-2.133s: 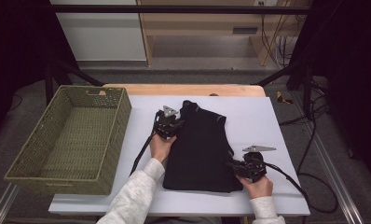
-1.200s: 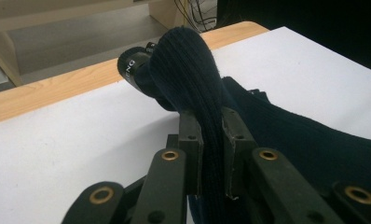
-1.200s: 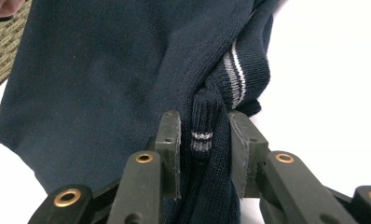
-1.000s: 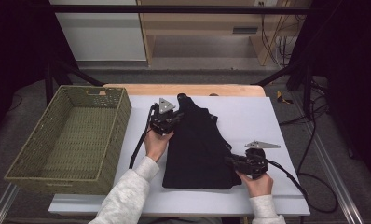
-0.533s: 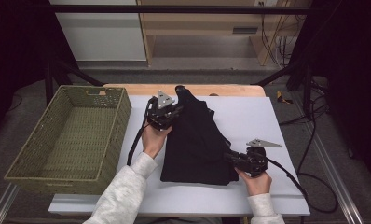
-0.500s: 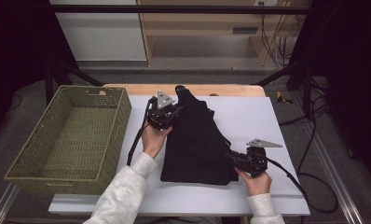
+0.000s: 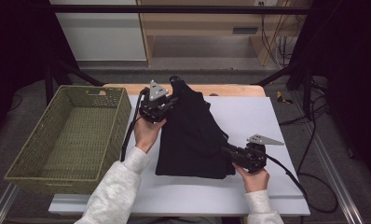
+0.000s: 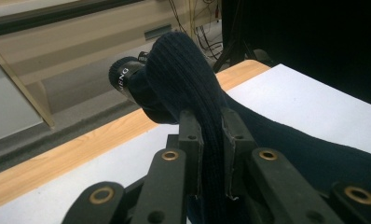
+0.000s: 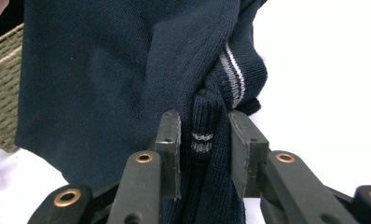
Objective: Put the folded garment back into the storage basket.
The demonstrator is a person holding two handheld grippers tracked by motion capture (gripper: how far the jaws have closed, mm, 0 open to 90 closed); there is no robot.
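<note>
A dark navy knitted sweater [image 7: 193, 135] lies folded on the white table [image 7: 253, 116]. My left gripper [image 7: 172, 101] is shut on a ribbed fold at its far left end and holds that end raised off the table. In the left gripper view the ribbed cloth [image 8: 183, 74] stands up between the pressed pads of that gripper [image 8: 210, 121]. My right gripper [image 7: 224, 151] is shut on the sweater's near right edge, low on the table. In the right gripper view a bunched cuff with grey stripes [image 9: 204, 135] sits pinched between the pads of that gripper [image 9: 206, 123].
A woven green basket [image 7: 123, 112] stands along the table's left side, close to my left hand. A wooden strip [image 7: 230, 90] runs along the table's far edge. Cables [image 7: 309, 163] trail off the right side toward the floor.
My left gripper has risen and moved toward the table's far edge, drawing the sweater's far end up with it. The right gripper has stayed where it was, still holding the near edge.
</note>
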